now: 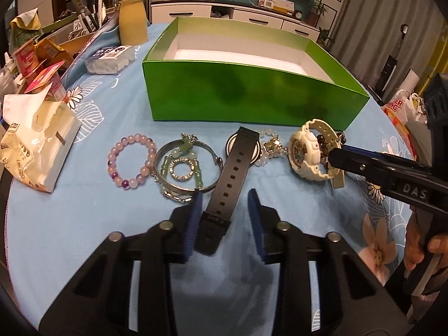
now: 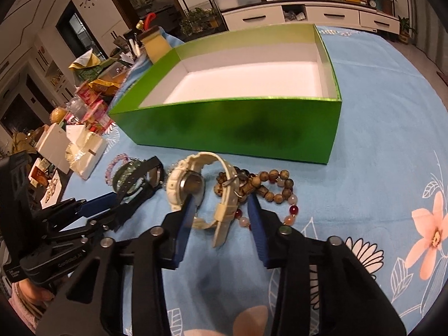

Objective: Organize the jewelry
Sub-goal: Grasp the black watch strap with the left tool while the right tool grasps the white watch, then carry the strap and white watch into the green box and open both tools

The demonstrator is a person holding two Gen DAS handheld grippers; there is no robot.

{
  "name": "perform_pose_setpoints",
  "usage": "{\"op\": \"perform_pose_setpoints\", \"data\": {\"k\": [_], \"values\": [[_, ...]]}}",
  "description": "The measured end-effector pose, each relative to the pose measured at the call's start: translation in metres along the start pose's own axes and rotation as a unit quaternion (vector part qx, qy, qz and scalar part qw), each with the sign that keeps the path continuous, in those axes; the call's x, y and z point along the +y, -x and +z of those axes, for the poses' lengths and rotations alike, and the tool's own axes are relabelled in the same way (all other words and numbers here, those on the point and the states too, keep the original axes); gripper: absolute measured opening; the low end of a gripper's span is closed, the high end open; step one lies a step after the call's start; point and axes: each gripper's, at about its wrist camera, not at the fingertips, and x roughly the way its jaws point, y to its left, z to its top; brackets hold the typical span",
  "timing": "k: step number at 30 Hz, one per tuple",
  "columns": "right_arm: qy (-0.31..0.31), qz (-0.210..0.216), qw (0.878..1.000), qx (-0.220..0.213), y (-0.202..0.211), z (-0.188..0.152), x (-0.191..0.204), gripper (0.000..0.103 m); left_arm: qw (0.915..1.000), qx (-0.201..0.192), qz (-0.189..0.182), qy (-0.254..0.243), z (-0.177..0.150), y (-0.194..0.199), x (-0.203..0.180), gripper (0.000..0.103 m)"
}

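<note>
An open green box (image 1: 252, 95) with a white inside stands on the blue flowered cloth; it also shows in the right wrist view (image 2: 238, 128). In front of it lies a row of jewelry: a pink bead bracelet (image 1: 131, 163), a silver bangle (image 1: 184, 168) around green beads, a black watch (image 1: 233, 168), a white watch (image 1: 310, 151). My left gripper (image 1: 225, 198) is open around the black strap's near end. My right gripper (image 2: 221, 204) is open, its jaws on either side of the white watch (image 2: 196, 190). A wooden bead bracelet (image 2: 268, 187) lies beside it.
Snack packets and a torn white bag (image 1: 36, 145) crowd the table's left side. A clear plastic case (image 1: 112, 58) and a yellow bag (image 1: 133, 19) stand left of the box. A white cabinet (image 1: 224, 8) lies beyond the table.
</note>
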Motion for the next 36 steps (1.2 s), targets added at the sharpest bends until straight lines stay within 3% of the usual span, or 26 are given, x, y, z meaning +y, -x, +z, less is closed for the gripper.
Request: {"op": "perform_pose_setpoints", "data": {"k": [5, 11, 21, 36], "values": [[-0.003, -0.003, 1.000, 0.011, -0.006, -0.003, -0.003, 0.021, 1.0000, -0.003, -0.006, 0.003, -0.001, 0.001, 0.001, 0.021], [0.007, -0.006, 1.000, -0.001, 0.000, -0.004, 0.000, 0.014, 0.9995, -0.023, -0.014, 0.015, -0.001, 0.011, -0.001, 0.019], [0.023, -0.003, 0.999, -0.034, 0.026, -0.006, 0.006, 0.013, 0.9962, -0.061, -0.045, 0.043, 0.004, 0.049, -0.002, 0.019], [0.032, 0.004, 0.996, -0.088, 0.065, 0.004, 0.013, 0.013, 0.9928, -0.091, -0.064, 0.044, 0.017, 0.077, -0.006, 0.019]]}}
